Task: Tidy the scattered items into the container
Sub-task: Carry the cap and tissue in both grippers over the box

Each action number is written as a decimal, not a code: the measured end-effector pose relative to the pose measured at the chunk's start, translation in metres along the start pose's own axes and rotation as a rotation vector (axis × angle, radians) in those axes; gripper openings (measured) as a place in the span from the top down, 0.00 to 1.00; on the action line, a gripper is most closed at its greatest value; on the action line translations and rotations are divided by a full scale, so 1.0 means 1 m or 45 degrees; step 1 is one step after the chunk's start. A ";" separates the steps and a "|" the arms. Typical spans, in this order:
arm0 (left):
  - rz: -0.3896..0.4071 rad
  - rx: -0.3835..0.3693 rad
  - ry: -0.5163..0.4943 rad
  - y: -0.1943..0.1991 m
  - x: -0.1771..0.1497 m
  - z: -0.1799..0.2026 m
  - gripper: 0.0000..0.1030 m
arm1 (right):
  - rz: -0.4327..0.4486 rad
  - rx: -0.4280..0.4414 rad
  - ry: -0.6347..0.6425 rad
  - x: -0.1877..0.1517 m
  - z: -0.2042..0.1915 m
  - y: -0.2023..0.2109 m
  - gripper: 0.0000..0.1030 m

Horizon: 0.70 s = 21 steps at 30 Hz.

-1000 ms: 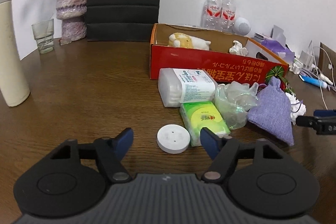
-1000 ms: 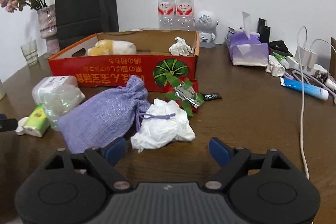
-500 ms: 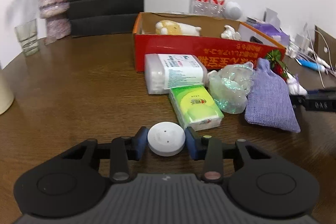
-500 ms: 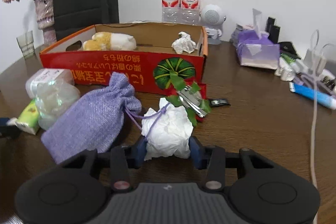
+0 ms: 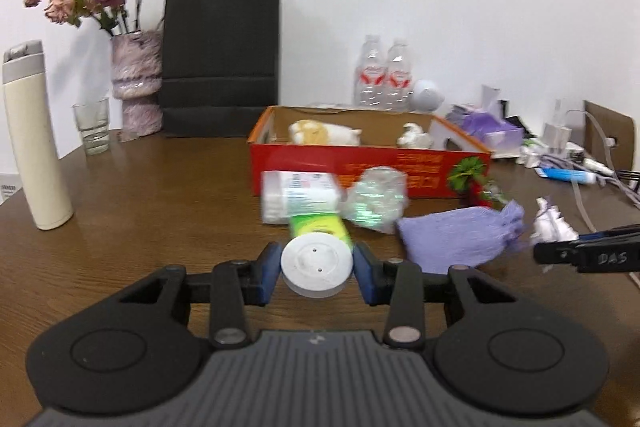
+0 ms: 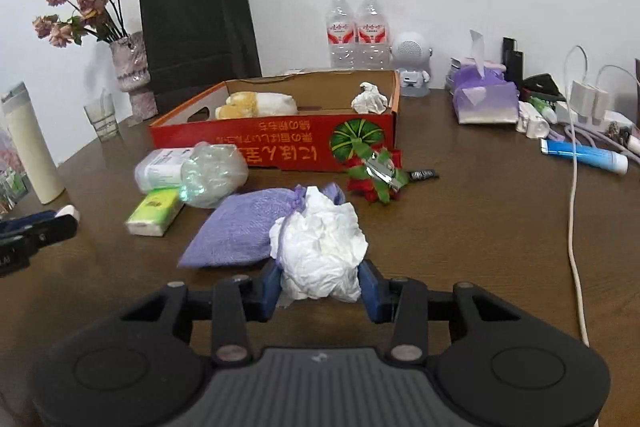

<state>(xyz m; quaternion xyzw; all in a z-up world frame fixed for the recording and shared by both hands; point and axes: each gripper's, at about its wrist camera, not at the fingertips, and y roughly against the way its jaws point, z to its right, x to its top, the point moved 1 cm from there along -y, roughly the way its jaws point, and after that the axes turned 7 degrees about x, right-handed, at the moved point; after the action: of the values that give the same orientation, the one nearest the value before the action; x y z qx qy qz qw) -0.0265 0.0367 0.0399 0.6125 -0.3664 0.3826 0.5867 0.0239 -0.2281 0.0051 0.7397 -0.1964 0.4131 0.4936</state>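
My left gripper [image 5: 316,269] is shut on a white round disc [image 5: 317,265] and holds it above the table. My right gripper [image 6: 319,281] is shut on a crumpled white tissue wad [image 6: 320,247], lifted off the table. The red cardboard box [image 6: 280,143] stands behind, open-topped, with a plush toy [image 6: 256,105] and a crumpled tissue [image 6: 369,99] inside. In front of it lie a cotton swab box [image 6: 160,169], a clear plastic bag [image 6: 212,175], a green tissue pack [image 6: 154,213], a purple sachet [image 6: 244,227] and a red-green ornament [image 6: 376,175].
A cream flask [image 5: 36,139], a glass [image 5: 93,125], a flower vase [image 5: 136,83] and a black paper bag [image 5: 220,55] stand left and behind. Water bottles [image 6: 356,31], a tissue box [image 6: 484,99], chargers, cables [image 6: 574,187] and a blue tube [image 6: 582,155] crowd the right.
Both grippers closed on their items, the disc and the tissue wad, then lifted them off the table. Both views have risen and pulled back.
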 end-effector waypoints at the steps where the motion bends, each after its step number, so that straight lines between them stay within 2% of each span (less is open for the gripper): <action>1: 0.000 -0.014 -0.003 0.003 -0.001 0.004 0.61 | -0.015 0.005 0.020 -0.005 -0.005 0.003 0.61; 3: -0.004 -0.031 -0.016 0.008 -0.006 0.010 0.61 | -0.053 0.045 0.005 -0.016 -0.009 0.007 0.56; 5: -0.014 -0.043 -0.020 0.011 -0.010 0.014 0.61 | -0.080 0.021 0.021 -0.029 -0.014 0.010 0.51; 7: -0.018 -0.052 -0.020 0.015 -0.013 0.016 0.61 | -0.120 0.053 0.006 -0.040 -0.015 0.017 0.47; 9: -0.016 -0.054 -0.018 0.019 -0.015 0.016 0.61 | -0.119 0.071 0.001 -0.050 -0.014 0.027 0.34; 11: -0.012 -0.055 -0.016 0.021 -0.016 0.016 0.61 | -0.098 0.049 0.012 -0.055 -0.010 0.036 0.31; 15: -0.015 -0.058 -0.011 0.023 -0.016 0.015 0.61 | -0.083 0.081 0.011 -0.054 -0.004 0.044 0.31; 17: -0.009 -0.061 -0.008 0.024 -0.016 0.016 0.61 | -0.096 0.016 0.058 -0.054 -0.006 0.039 0.34; 18: -0.005 -0.063 -0.008 0.025 -0.016 0.016 0.61 | -0.107 0.007 0.059 -0.054 -0.005 0.035 0.44; 19: 0.000 -0.064 -0.009 0.026 -0.015 0.016 0.61 | -0.117 0.019 0.038 -0.054 -0.003 0.032 0.49; 21: 0.007 -0.066 -0.014 0.028 -0.014 0.017 0.61 | -0.106 0.013 0.040 -0.054 -0.004 0.030 0.54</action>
<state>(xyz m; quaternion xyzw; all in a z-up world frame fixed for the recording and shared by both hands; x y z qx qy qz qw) -0.0570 0.0181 0.0387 0.5981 -0.3811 0.3714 0.5993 -0.0301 -0.2436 -0.0211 0.7431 -0.1554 0.4048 0.5097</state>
